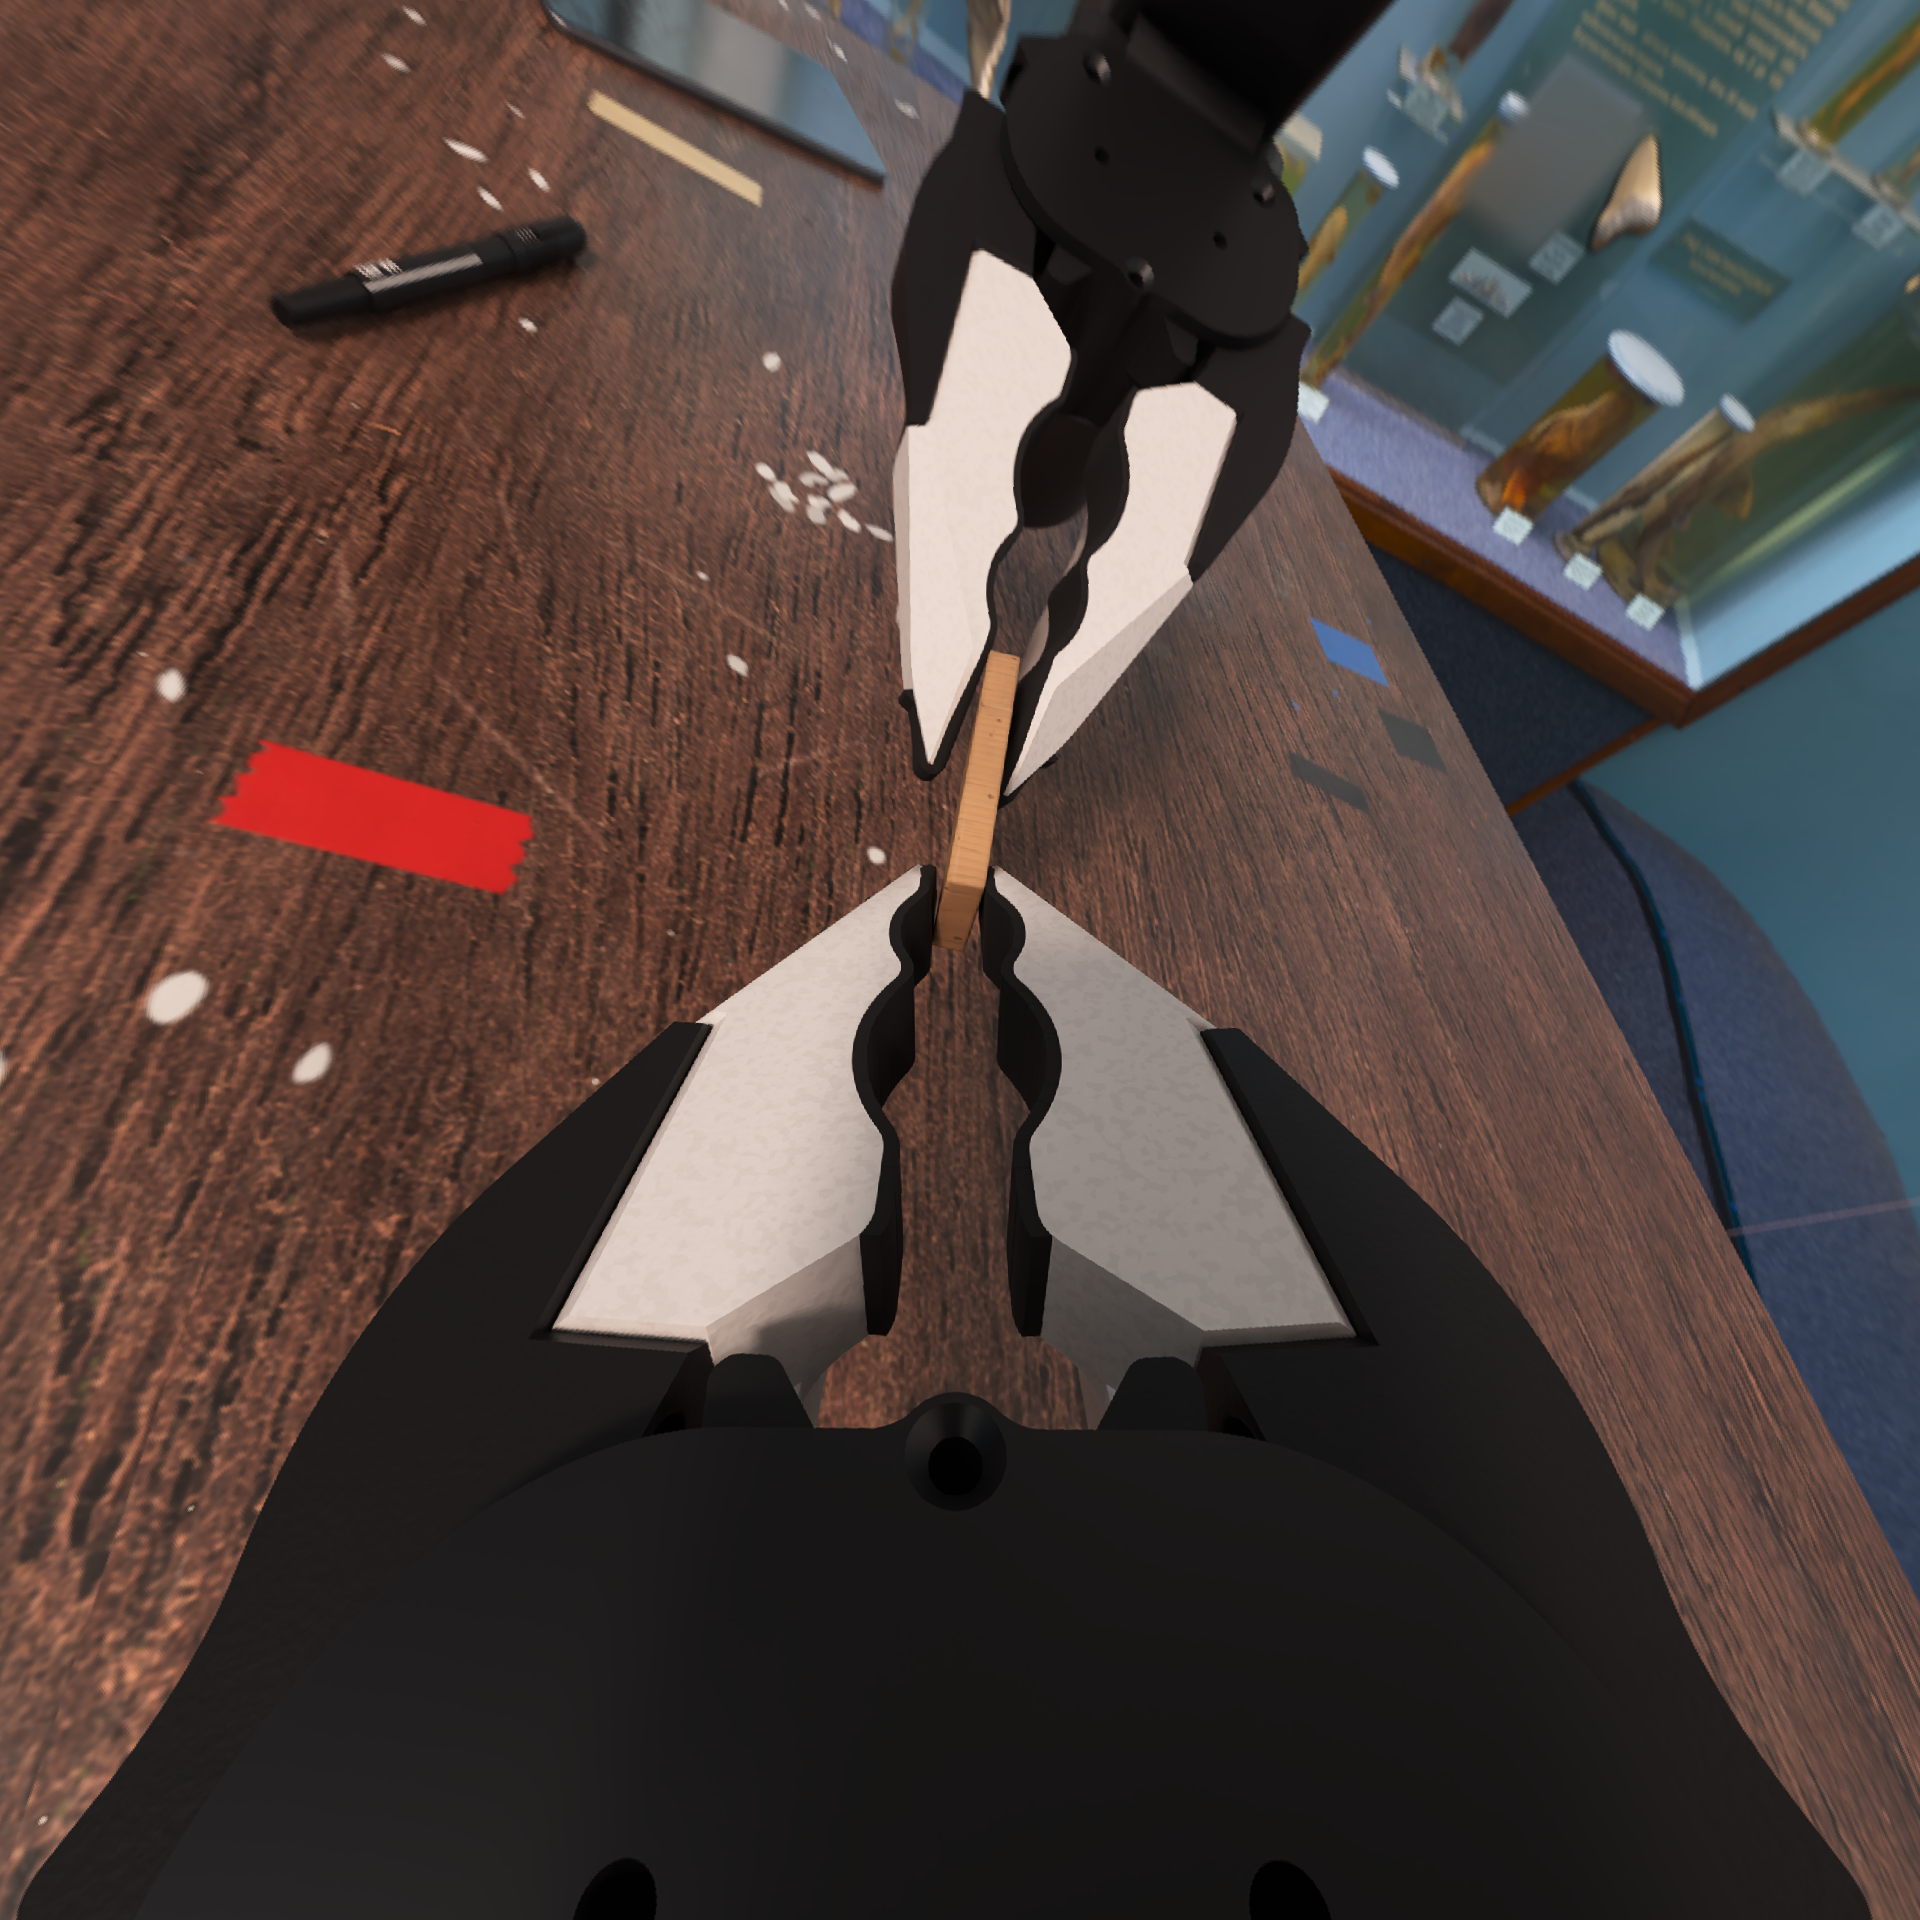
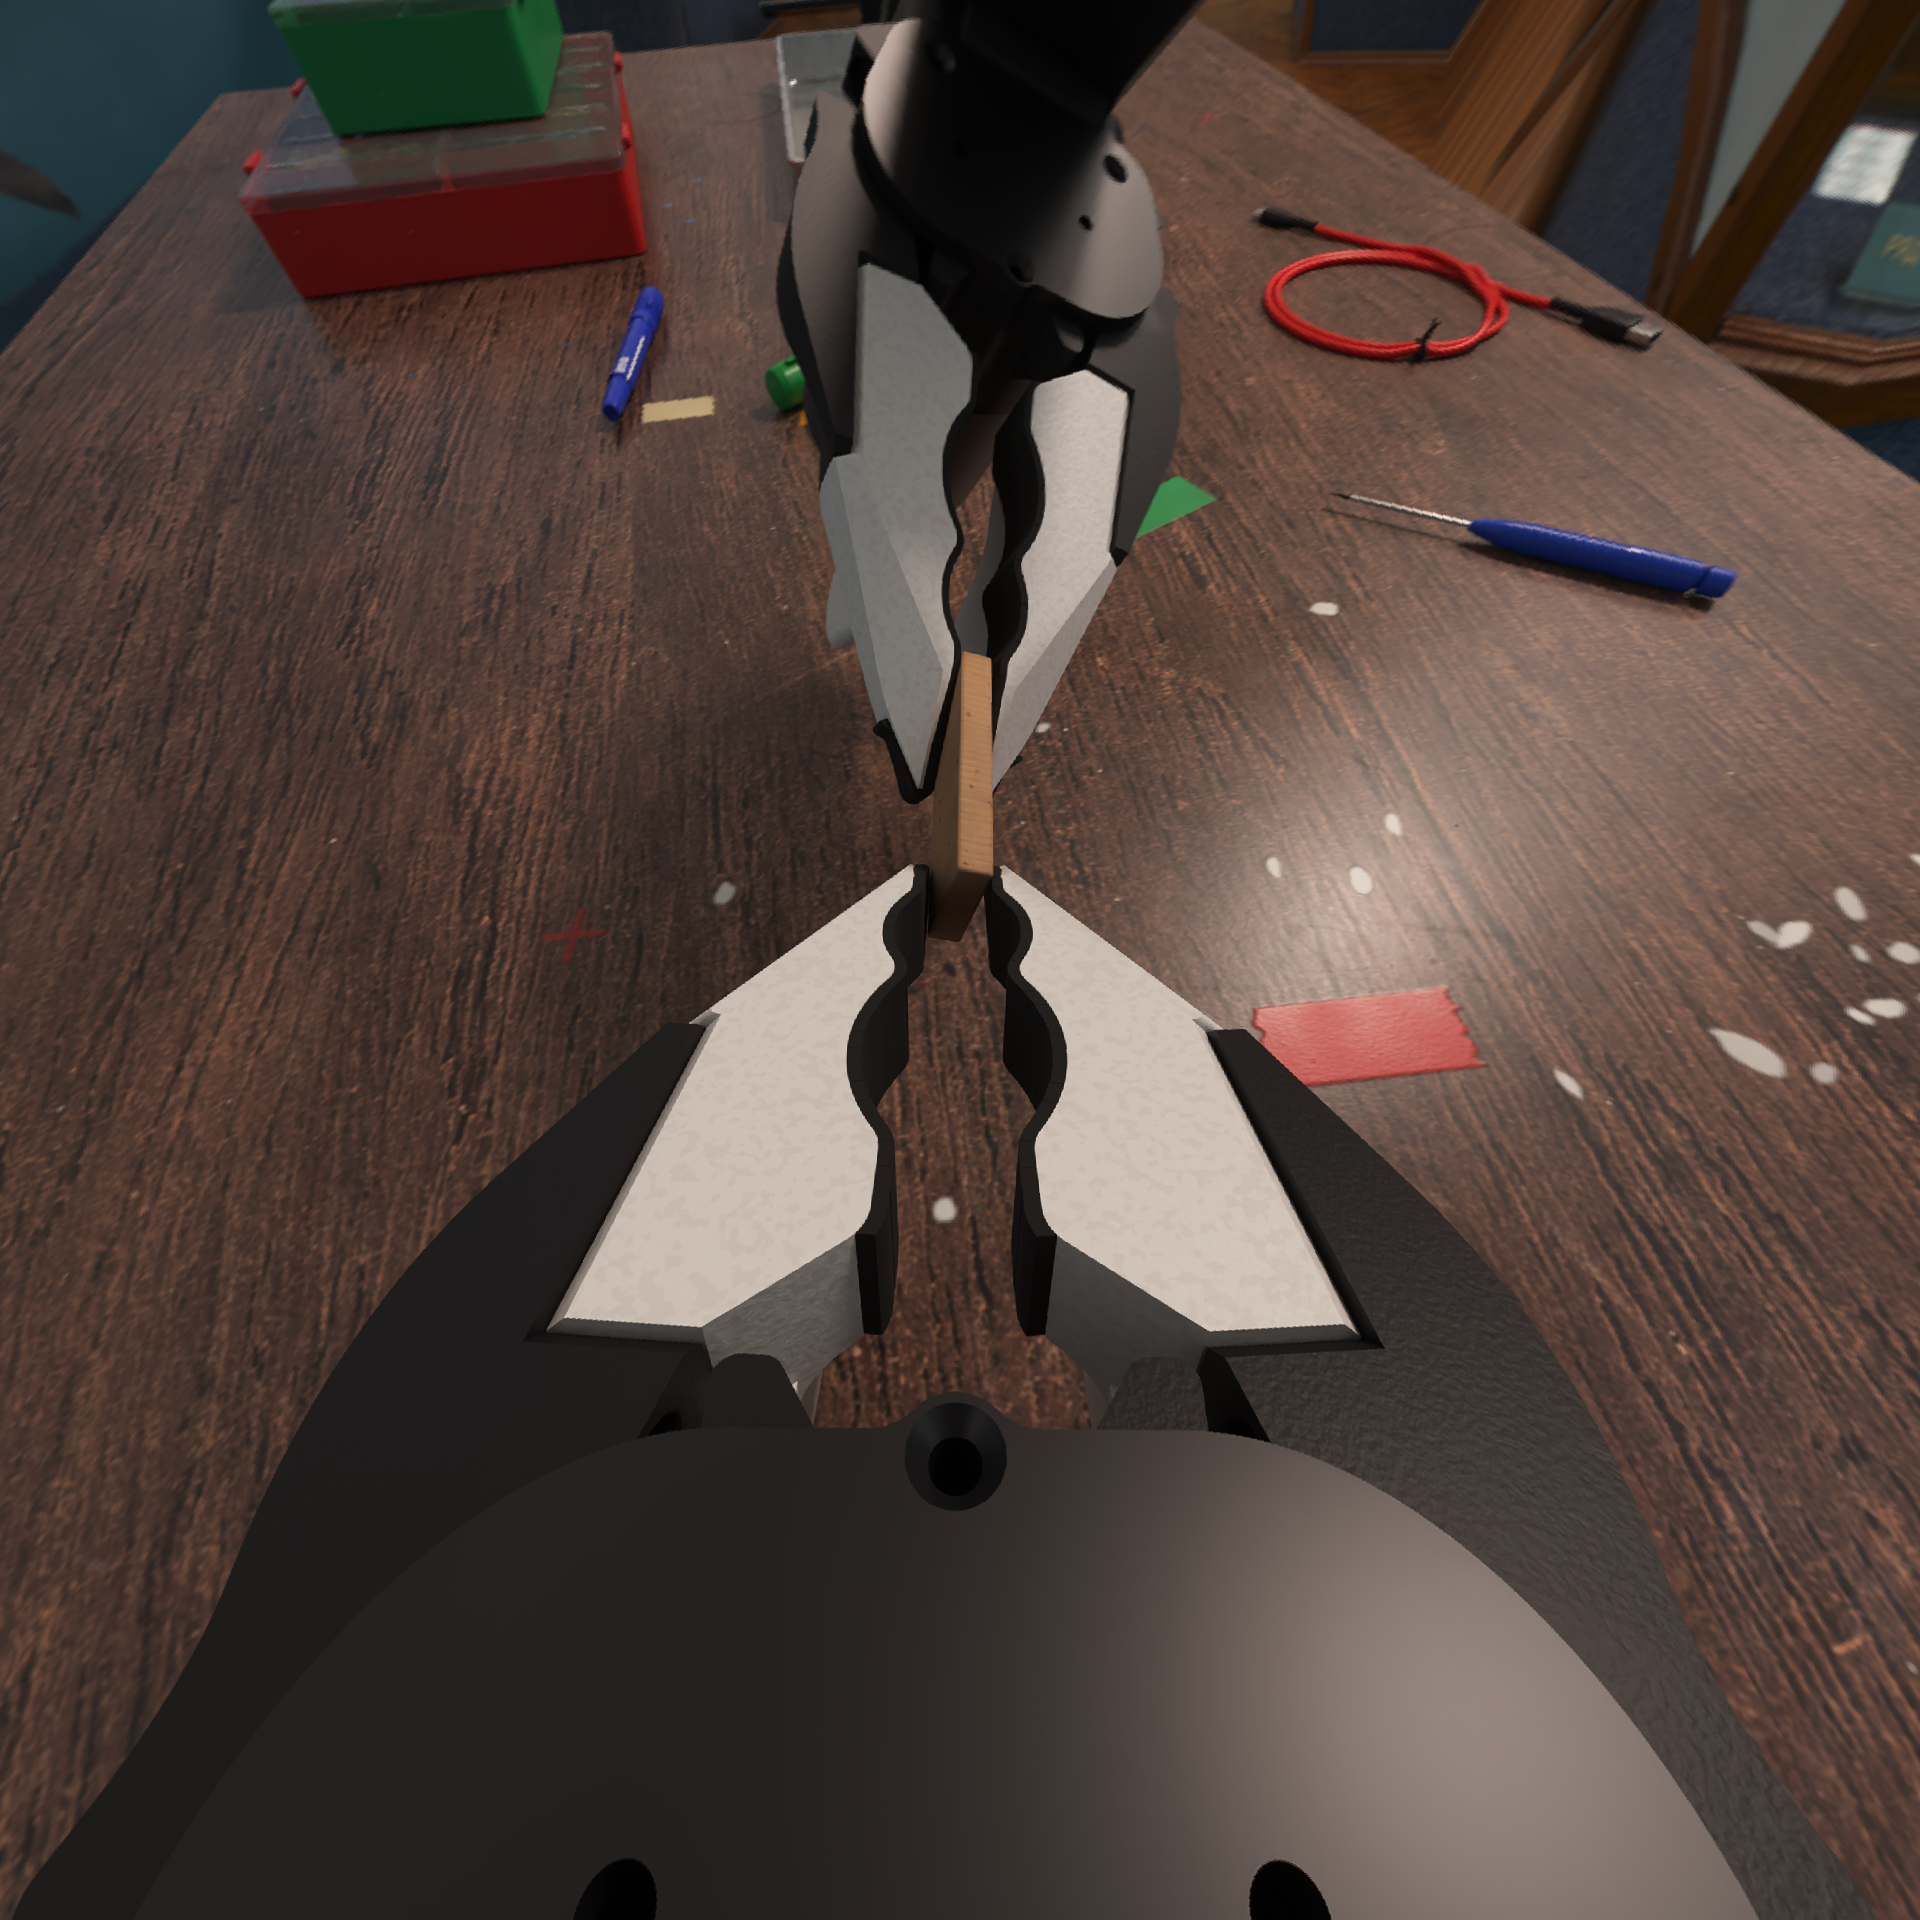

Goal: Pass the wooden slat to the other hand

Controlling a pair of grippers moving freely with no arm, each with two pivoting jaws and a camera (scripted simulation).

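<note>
A short light wooden slat [image 1: 982,790] hangs in the air above the dark wooden table [image 1: 520,1039], held end to end between both grippers. My left gripper [image 1: 958,883] is closed on its near end. My right gripper [image 1: 966,769] comes from the far side and is closed on the other end. In the right wrist view the slat [image 2: 966,790] sits the same way: my right gripper [image 2: 958,883] pinches the near end and the left gripper [image 2: 956,784] pinches the far end. Both sets of fingertips touch the slat.
A black marker [image 1: 426,270], red tape [image 1: 374,816] and tan tape [image 1: 675,145] lie on the table. The right wrist view shows a red box [image 2: 447,197] under a green box [image 2: 436,62], a blue marker [image 2: 634,353], a red cable [image 2: 1392,301] and a blue screwdriver [image 2: 1600,556].
</note>
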